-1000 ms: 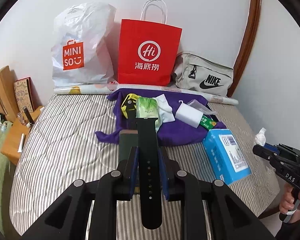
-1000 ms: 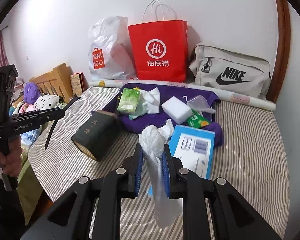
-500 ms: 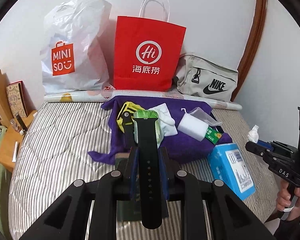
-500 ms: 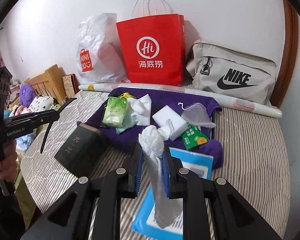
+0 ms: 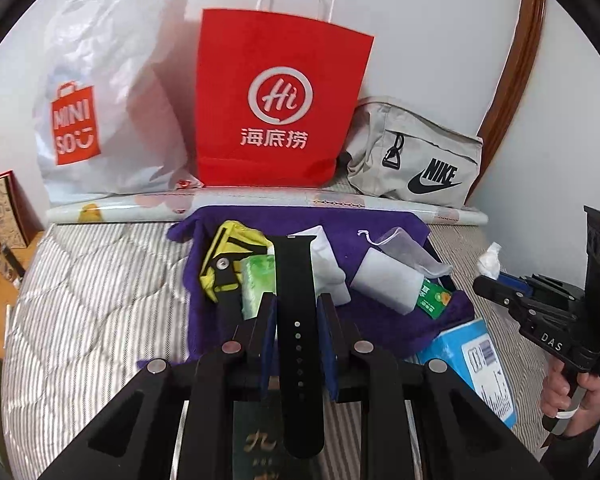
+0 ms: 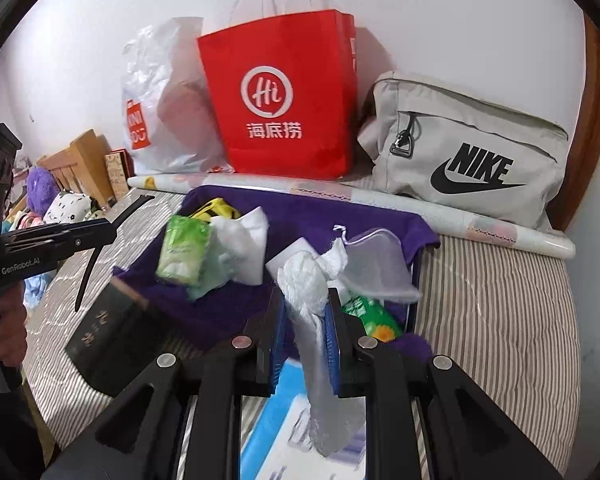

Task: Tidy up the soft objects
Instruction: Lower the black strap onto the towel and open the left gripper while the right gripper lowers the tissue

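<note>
My left gripper [image 5: 296, 300] is shut on a black watch strap [image 5: 298, 320] and holds it above the near edge of a purple cloth [image 5: 379, 224]. My right gripper [image 6: 305, 300] is shut on a twisted white plastic bag [image 6: 303, 292], also above the cloth [image 6: 300, 208]. On the cloth lie a green tissue pack [image 6: 182, 250], a white cloth [image 6: 244, 228], a yellow-black item [image 5: 228, 240], a white sponge [image 5: 387, 280], a mesh pouch [image 6: 375, 264] and a green sachet [image 5: 433, 300].
A dark green box [image 6: 108, 336] and a blue box [image 5: 475, 364] lie on the striped bed [image 5: 80, 300] near the cloth. A Miniso bag [image 5: 100, 100], a red paper bag [image 5: 276, 100], a Nike bag [image 6: 471, 152] and a paper roll [image 5: 260, 204] line the wall.
Both grippers have moved forward toward the purple cloth, still holding the strap and the plastic bag. The dark green box now lies under the left gripper.
</note>
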The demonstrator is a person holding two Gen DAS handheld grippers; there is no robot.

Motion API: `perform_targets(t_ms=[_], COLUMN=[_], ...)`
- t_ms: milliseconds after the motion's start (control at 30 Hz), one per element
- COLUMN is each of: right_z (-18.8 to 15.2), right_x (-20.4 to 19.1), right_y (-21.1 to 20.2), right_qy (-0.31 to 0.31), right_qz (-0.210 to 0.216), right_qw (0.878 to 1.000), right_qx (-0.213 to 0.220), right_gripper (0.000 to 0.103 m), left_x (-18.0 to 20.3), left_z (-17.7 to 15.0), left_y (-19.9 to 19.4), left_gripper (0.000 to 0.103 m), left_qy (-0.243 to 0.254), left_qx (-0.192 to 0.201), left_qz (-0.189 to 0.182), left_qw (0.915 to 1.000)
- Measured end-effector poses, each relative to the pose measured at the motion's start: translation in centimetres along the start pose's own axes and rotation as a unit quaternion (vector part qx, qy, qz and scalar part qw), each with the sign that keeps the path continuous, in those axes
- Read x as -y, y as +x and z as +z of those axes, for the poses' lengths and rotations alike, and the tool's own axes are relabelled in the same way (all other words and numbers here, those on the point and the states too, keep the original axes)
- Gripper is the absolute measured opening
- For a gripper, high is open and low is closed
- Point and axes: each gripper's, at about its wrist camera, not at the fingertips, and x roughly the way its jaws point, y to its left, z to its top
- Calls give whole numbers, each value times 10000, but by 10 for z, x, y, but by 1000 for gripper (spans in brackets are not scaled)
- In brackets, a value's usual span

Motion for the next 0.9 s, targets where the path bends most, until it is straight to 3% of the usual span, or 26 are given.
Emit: perform_targets(t_ms=[433,900], right_z=[22,34], right_x=[27,33], right_y=[50,96], right_qy=[49,-46], right_qz=[81,214], right_qw=[9995,9964], right_qx=[-301,-815], right_gripper=[19,19], left_x=[13,17], left_z=[25,28], left_y=[49,92], left_gripper=[20,20], left_qy=[174,237], left_qx=[-222,-606], left_qz=[-106,36], left_qw=[9995,9979])
